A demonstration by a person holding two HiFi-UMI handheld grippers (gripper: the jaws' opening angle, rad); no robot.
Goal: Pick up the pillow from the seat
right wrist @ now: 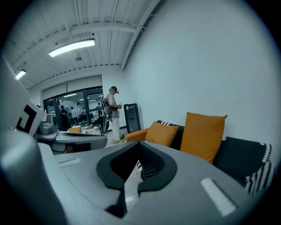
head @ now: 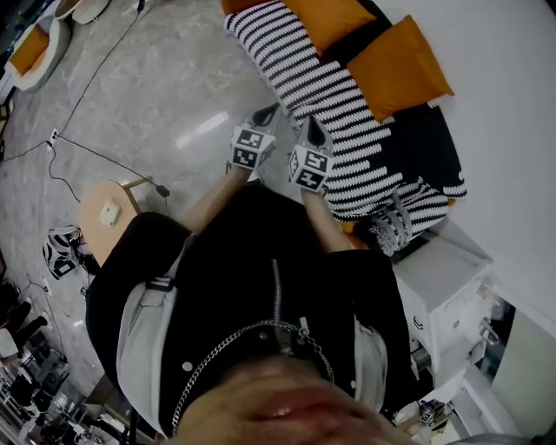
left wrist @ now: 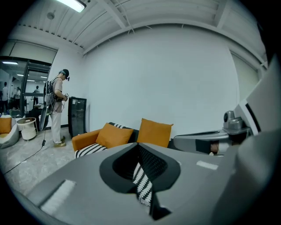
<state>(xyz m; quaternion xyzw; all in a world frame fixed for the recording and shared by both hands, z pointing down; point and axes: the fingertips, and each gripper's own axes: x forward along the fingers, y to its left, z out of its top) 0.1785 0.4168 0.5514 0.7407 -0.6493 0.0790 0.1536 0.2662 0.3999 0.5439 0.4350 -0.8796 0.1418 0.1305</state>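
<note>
Though half hidden behind shut, empty left gripper (left wrist: 138, 144) and right gripper (right wrist: 139, 143), striped seat (left wrist: 90, 149), orange pillow (left wrist: 115, 135).

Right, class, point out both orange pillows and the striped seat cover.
Nearer orange pillow (head: 401, 68): head view, middle of its face.
Farther orange pillow (head: 334, 19): head view, middle of its face.
Striped seat cover (head: 347, 111): head view, bare striped stretch.

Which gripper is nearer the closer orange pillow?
Right. The right gripper is over the seat's edge, short of the pillow; the left gripper is beside it, farther away.
</note>
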